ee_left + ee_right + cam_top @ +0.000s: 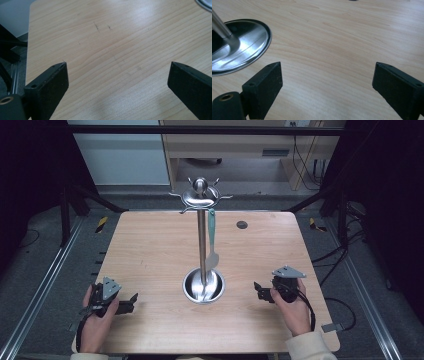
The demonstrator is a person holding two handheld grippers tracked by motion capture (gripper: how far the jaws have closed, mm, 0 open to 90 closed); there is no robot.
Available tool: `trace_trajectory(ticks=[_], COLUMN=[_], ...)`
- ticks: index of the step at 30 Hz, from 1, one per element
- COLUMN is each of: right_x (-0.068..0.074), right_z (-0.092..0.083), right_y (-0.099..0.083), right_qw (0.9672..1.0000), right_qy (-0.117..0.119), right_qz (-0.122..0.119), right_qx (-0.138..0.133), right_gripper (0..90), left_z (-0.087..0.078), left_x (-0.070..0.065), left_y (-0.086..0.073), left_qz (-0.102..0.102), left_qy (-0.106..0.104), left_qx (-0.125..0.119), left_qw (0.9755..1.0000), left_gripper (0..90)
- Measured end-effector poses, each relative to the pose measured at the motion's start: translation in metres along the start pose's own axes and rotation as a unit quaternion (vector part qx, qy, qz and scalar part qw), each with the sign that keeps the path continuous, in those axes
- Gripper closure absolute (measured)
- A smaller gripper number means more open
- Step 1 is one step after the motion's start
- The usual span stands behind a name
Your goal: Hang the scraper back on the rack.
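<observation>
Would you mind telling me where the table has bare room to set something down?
Free: the wood left and right of the utensil stand, and between its base and the near edge. Crowded: the centre, where the teal-handled utensil hangs beside the pole.

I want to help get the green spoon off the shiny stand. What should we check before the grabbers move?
1. Left gripper open, nothing between its jaws: ok.
2. Right gripper open, nothing between its jaws: ok.
3. Green-handled utensil hangs from a hook of the stand: ok.
4. Stand upright on its round base: ok.
5. Bare table between both grippers and the stand: ok.
6. How firmly the utensil sits on its hook: cannot tell.
</observation>
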State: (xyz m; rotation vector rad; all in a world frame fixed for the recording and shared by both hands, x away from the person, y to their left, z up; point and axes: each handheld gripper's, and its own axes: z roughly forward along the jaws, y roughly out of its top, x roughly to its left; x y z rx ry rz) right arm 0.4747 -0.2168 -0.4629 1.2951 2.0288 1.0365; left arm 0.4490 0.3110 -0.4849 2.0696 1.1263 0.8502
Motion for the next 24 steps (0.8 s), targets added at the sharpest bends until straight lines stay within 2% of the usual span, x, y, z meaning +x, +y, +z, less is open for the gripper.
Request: trace_trajectory(ticks=[4,5,8,11,14,15,17,21,24], right_x=[0.0,-0.001,-0.003,-0.007,-0.009,-0.01,-0.011,-0.012,-0.01], right_z=[0.012,0.017,0.021,0.027,0.035,0.036,0.035,0.028,0.021], right_y=[0.006,0.009,0.013,0.016,0.013,0.01,0.008,0.002,-0.002], right_qw=[0.9999,0.9995,0.9988,0.9978,0.9984,0.9989,0.9989,0.999,0.999], right_qy=[-0.005,-0.011,-0.021,-0.026,-0.035,-0.037,-0.04,-0.034,-0.038], right_qz=[0.008,0.014,0.016,0.033,0.022,0.017,0.016,0.025,0.02], right_qx=[-0.013,-0.027,-0.042,-0.051,-0.038,-0.022,-0.02,-0.014,-0.006], right_gripper=[10.8,11.9,12.2,12.4,12.4,12.1,12.1,11.5,11.2], left_z=[0.003,0.004,0.007,0.011,0.013,0.012,0.012,0.01,0.009], left_x=[0.003,0.004,0.007,0.009,0.01,0.01,0.01,0.007,0.004], left_y=[-0.003,-0.003,-0.004,-0.005,-0.005,-0.005,-0.004,-0.004,-0.003], left_qz=[-0.01,-0.013,-0.018,-0.022,-0.022,-0.021,-0.02,-0.017,-0.009], left_qy=[0.002,0.003,0.006,0.01,0.013,0.014,0.013,0.011,0.006], left_qx=[0.007,0.009,0.01,0.015,0.017,0.017,0.015,0.016,0.015], left_qw=[0.9999,0.9999,0.9998,0.9996,0.9995,0.9995,0.9996,0.9997,0.9998], left_gripper=[3.0,3.0,2.9,2.9,2.9,2.9,2.9,2.9,2.9])
